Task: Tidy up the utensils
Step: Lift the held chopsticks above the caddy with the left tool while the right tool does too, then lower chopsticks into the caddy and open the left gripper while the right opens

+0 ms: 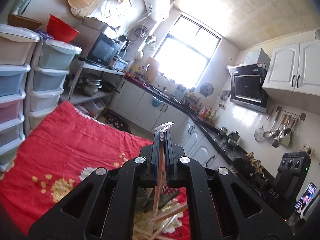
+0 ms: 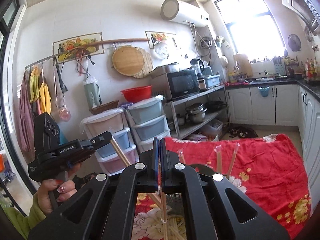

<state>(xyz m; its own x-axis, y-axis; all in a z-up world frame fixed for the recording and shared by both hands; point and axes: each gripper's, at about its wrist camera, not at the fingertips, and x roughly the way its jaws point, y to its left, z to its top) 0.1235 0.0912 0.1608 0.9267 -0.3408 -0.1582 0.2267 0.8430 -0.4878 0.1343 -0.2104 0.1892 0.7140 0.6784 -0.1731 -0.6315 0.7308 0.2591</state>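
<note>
Right up against the lens, the left gripper (image 1: pixel 162 138) has its jaws pinched tight on a single chopstick (image 1: pixel 158 180), the wooden stick running down between the pads and out below, its clear wrapper tip (image 1: pixel 164 126) crinkled just above the fingertips. Below it, through the gap in the frame, loose chopsticks (image 1: pixel 170 216) lie scattered in a heap on the red floral cloth (image 1: pixel 76 146), beside a dark slotted basket (image 1: pixel 170 193). Over on the other side, the right gripper (image 2: pixel 159 140) is clamped just as narrow on a chopstick of its own (image 2: pixel 162 206), this one sleeved in clear plastic and hanging down over more chopsticks (image 2: pixel 172 228) on the same cloth (image 2: pixel 270 166), with a grey grater-like tray (image 2: pixel 176 199) just behind. From the right wrist view the left gripper (image 2: pixel 109 136) shows out to the side, gripped by a hand (image 2: pixel 58 192) with painted nails and a green sleeve (image 2: pixel 26 220), its chopstick (image 2: pixel 120 154) slanting down from the closed tips. Three more wrapped chopsticks (image 2: pixel 218 156) stand upright beyond the right gripper's frame; what holds them is hidden. Behind it all, stacked plastic drawers (image 2: pixel 148 120) and a microwave (image 2: pixel 182 84) line the wall.
</note>
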